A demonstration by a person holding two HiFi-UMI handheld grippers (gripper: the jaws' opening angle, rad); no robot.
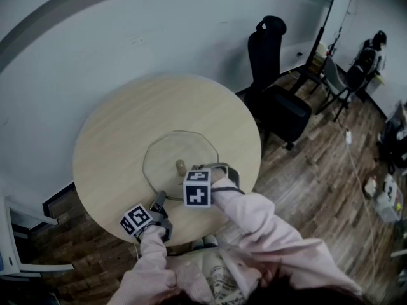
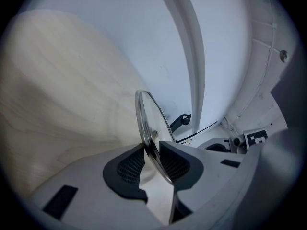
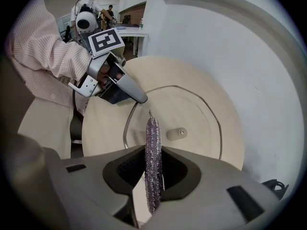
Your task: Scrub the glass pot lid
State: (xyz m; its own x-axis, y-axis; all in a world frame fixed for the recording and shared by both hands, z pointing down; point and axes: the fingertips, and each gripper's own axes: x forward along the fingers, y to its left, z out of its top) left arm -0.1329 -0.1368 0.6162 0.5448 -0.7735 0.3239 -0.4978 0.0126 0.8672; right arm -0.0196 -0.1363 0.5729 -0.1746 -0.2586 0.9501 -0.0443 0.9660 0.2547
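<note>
From the head view I see a round pale wooden counter (image 1: 121, 132) standing close to a curved white wall (image 1: 127, 30), with dark plank flooring (image 1: 318, 183) around it and a black office chair (image 1: 280, 100) just beyond the far edge. More chairs and a person (image 1: 374, 51) are well off in the far corner. The glass lid (image 1: 166, 146) lies on the counter towards my side, its knob (image 1: 180, 166) up. The left gripper (image 1: 159, 199) is at the lid's near rim and the right gripper (image 1: 213, 169) is over its near right part, just beside the knob. Pink sleeves (image 1: 257, 218) run back from both. In the left gripper view the jaws are closed narrow on the lid's metal-banded rim, which runs edge-on between the pads (image 2: 133, 163), with bare pale wood to the left and white wall above. In the right gripper view the jaws are pinched on a thin silvery mesh scrubber (image 3: 152, 162) that stands upright between them. Its top edge shows over the glass, though I cannot tell if it touches. Ahead is the knob, with the left gripper clamped on the rim at upper left. Behind it the room opens onto desks and people far away.
</note>
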